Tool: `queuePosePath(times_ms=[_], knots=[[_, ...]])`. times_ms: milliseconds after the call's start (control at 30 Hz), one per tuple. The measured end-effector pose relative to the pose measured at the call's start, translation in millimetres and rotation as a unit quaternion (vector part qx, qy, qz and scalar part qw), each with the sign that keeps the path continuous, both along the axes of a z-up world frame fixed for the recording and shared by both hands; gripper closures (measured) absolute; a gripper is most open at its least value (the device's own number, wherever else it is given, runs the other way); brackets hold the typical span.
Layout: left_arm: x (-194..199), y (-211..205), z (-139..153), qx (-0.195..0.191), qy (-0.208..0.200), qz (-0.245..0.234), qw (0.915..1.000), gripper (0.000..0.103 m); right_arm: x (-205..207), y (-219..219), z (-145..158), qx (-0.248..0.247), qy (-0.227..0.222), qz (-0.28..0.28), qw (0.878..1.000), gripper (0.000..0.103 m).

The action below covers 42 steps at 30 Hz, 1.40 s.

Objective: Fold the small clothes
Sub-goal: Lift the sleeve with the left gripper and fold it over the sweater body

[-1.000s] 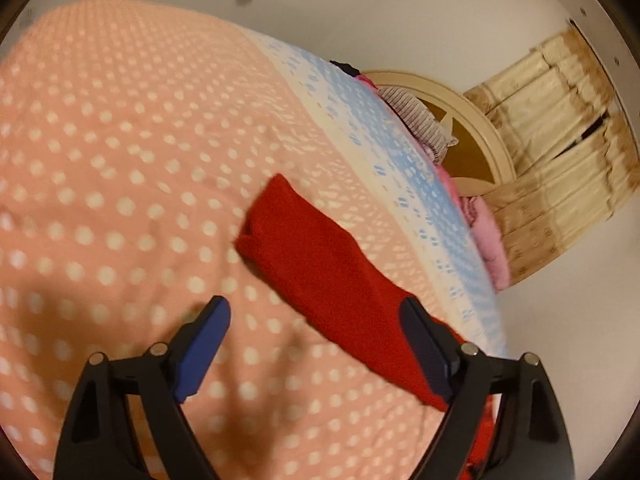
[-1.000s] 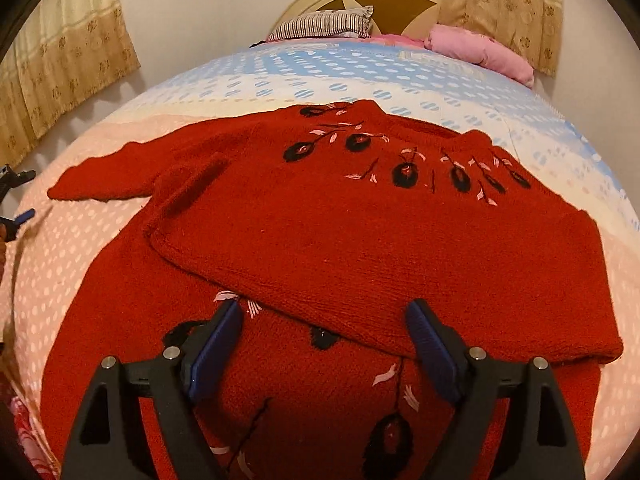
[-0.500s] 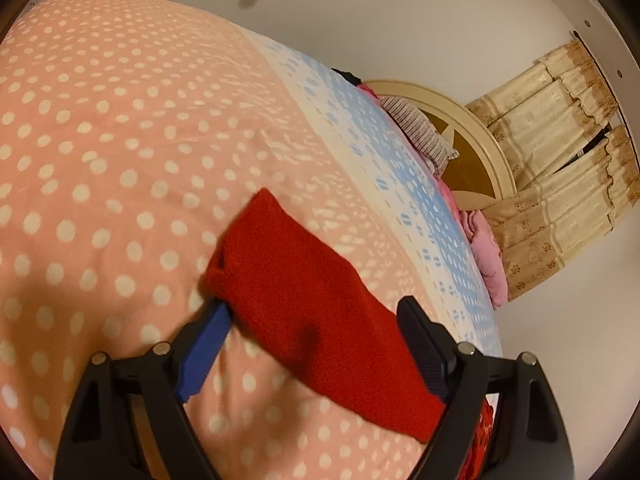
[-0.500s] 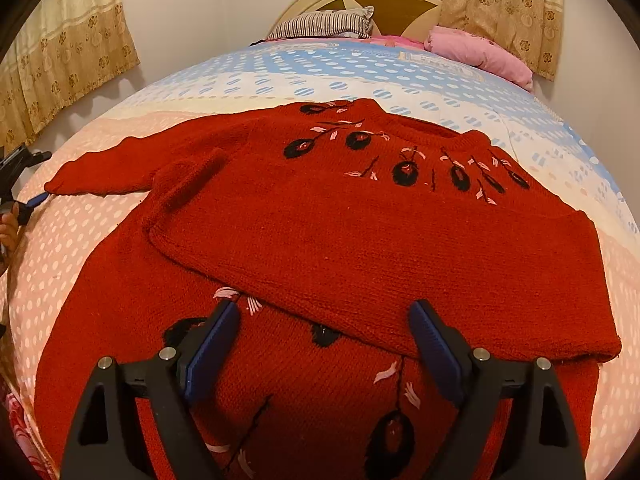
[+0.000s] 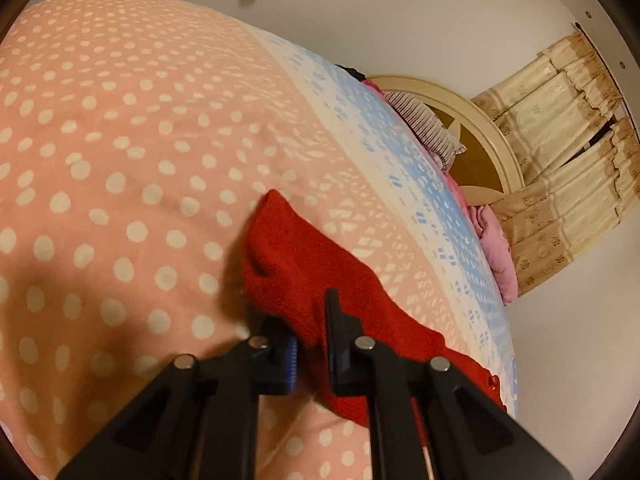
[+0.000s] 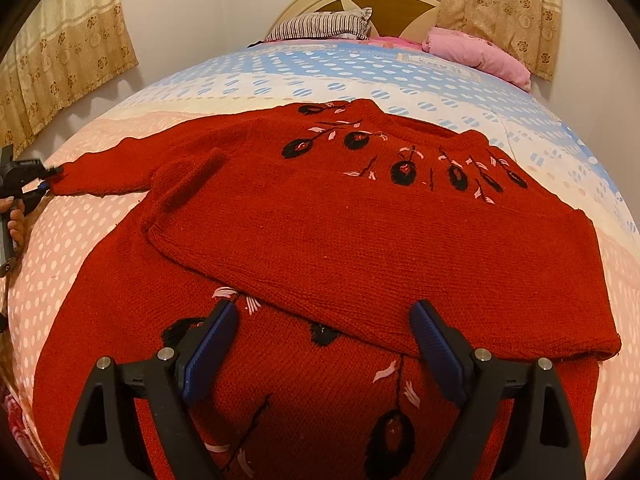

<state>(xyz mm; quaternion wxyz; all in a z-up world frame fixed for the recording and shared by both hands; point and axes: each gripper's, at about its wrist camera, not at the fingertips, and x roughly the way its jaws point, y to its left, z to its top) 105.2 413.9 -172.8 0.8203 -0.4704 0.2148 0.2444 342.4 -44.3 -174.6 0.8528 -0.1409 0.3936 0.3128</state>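
A red knitted sweater [image 6: 360, 216] with black and pink embroidery lies flat on the bed. Its right sleeve is folded across the chest. Its left sleeve [image 5: 304, 264] stretches out to the side over the pink dotted cover. My left gripper [image 5: 310, 340] is shut on the cuff end of that sleeve; it also shows at the left edge of the right wrist view [image 6: 24, 176]. My right gripper [image 6: 324, 340] is open and empty, hovering over the sweater's lower front.
The bed cover [image 5: 120, 160] is pink with white dots, turning blue toward the headboard [image 6: 384, 4]. A striped pillow [image 6: 324, 24] and a pink pillow [image 6: 480, 52] lie at the head. Curtains [image 6: 60, 48] hang on both sides.
My left gripper moved onto the sleeve's cuff and closed on it. The right gripper has stayed open over the sweater's hem.
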Motion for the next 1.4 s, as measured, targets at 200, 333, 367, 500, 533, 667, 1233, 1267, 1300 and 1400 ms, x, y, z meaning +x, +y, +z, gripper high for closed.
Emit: queuePosePath(times_ms=[200, 333, 367, 500, 533, 667, 1233, 1267, 1300, 1400], knots=[[1, -7, 19, 0.001, -0.01, -0.028, 0.9996, 0.096, 0, -2, 0, 0.005, 0.002, 0.0, 1.0, 0.014], [8, -19, 44, 0.026, -0.024, -0.05, 0.9981, 0.096, -1, -2, 1, 0.007, 0.003, -0.001, 1.0, 0.014], [9, -21, 49, 0.03, -0.027, -0.054, 0.9977, 0.096, -1, -2, 0, 0.007, 0.003, -0.001, 1.0, 0.014], [17, -36, 74, 0.045, -0.043, -0.078, 0.995, 0.096, -1, -2, 0, 0.008, 0.003, -0.001, 1.0, 0.014], [20, -41, 81, 0.048, -0.048, -0.085, 0.9941, 0.096, -1, -2, 0, 0.009, 0.003, -0.001, 1.0, 0.014], [29, -57, 101, 0.059, -0.058, -0.108, 0.9907, 0.096, -1, -3, 1, 0.012, 0.004, -0.002, 1.0, 0.013], [75, -124, 157, 0.071, -0.099, -0.198, 0.9726, 0.096, 4, -8, 2, 0.044, 0.016, -0.002, 0.999, 0.013], [77, -128, 159, 0.072, -0.099, -0.201, 0.9719, 0.096, 4, -9, 2, 0.044, 0.016, -0.002, 0.999, 0.013], [80, -132, 161, 0.073, -0.1, -0.206, 0.9706, 0.096, 4, -9, 2, 0.044, 0.016, -0.002, 0.999, 0.013], [87, -145, 166, 0.076, -0.101, -0.217, 0.968, 0.096, 4, -8, 2, 0.043, 0.016, -0.002, 0.999, 0.013]])
